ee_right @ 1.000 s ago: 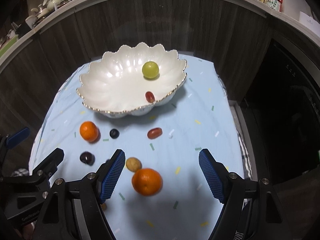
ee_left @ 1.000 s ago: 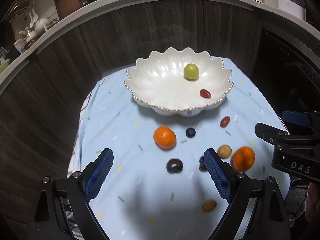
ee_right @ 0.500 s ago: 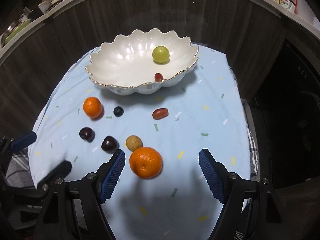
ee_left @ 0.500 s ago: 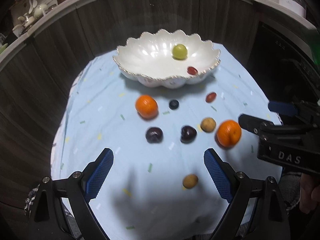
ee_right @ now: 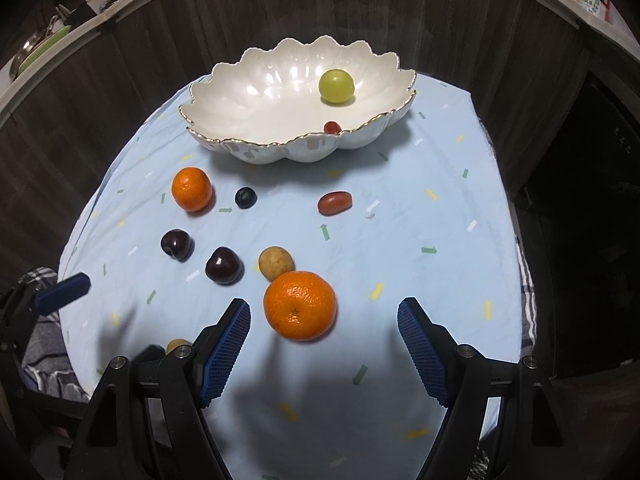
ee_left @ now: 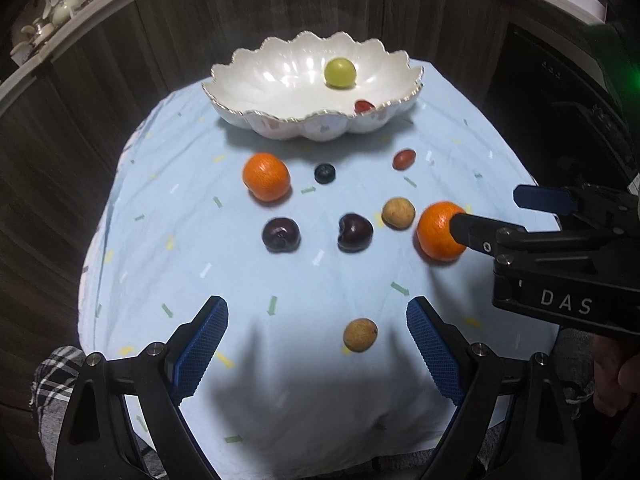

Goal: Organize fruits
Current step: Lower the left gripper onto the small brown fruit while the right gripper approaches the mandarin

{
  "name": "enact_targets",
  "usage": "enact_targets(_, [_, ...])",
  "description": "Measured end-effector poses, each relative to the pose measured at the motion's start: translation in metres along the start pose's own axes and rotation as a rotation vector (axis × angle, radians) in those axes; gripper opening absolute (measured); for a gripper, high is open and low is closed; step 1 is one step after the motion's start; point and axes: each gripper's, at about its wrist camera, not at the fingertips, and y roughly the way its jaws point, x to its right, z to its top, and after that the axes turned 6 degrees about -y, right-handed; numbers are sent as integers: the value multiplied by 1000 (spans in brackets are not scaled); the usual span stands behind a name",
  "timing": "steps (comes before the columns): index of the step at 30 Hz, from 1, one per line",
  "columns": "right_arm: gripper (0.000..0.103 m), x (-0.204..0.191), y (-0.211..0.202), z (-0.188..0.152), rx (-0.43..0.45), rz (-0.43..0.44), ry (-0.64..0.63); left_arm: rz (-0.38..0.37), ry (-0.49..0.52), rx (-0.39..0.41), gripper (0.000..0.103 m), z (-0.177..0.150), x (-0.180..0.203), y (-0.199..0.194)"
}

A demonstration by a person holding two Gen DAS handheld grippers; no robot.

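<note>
A white scalloped bowl (ee_left: pixel 248 80) at the cloth's far side holds a green grape (ee_left: pixel 340 73) and a small red fruit (ee_left: pixel 363 106). Loose on the cloth lie two mandarins (ee_left: pixel 266 177) (ee_right: pixel 300 305), two dark cherries (ee_left: pixel 281 234) (ee_left: pixel 355 232), a blueberry (ee_left: pixel 324 173), a red grape tomato (ee_left: pixel 403 159) and two brown longans (ee_left: pixel 398 212) (ee_left: pixel 360 334). My left gripper (ee_left: pixel 318 320) hovers over the near longan, jaws closing, pads clear of it. My right gripper (ee_right: pixel 323 312) is open, with the near mandarin between its fingers, untouched.
The light blue cloth (ee_left: pixel 160 240) covers a small round table, and plaid fabric (ee_left: pixel 56 364) shows under its near edge. Dark wood panels curve behind, topped by a counter with kitchenware (ee_right: pixel 48 40). A hand (ee_left: pixel 616 376) holds the right tool.
Both grippers sank and drew back toward the near edge. The near mandarin came between the right fingers; the near longan came between the left fingers, where a cherry had been.
</note>
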Motion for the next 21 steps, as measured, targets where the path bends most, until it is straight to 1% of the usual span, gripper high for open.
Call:
enact_targets(3, [77,-1,4,0,-7,7,-3,-9,-4,-29,86,-2,0,7])
enact_targets(5, [77,-2,7,0,-12,9,-4,-14,-8,-49,85,-4,-1,12])
enact_targets(10, [77,-4,13,0,-20,17,0,-28,0,-75,80,-7,3,19])
enact_targets(13, [77,-5,17,0,-25,19,2,-38,10,-94,72,-8,6,25])
enact_targets(15, [77,-5,20,0,-31,21,4,-45,13,-112,64,-10,6,29])
enact_targets(16, [77,-5,22,-1,-34,21,6,-47,14,-121,63,-11,7,32])
enact_targets(19, [77,-6,27,-1,-46,20,9,-53,14,-141,55,-12,7,38])
enact_targets(21, [77,-7,31,-1,-57,19,10,-57,18,-154,46,-13,8,41])
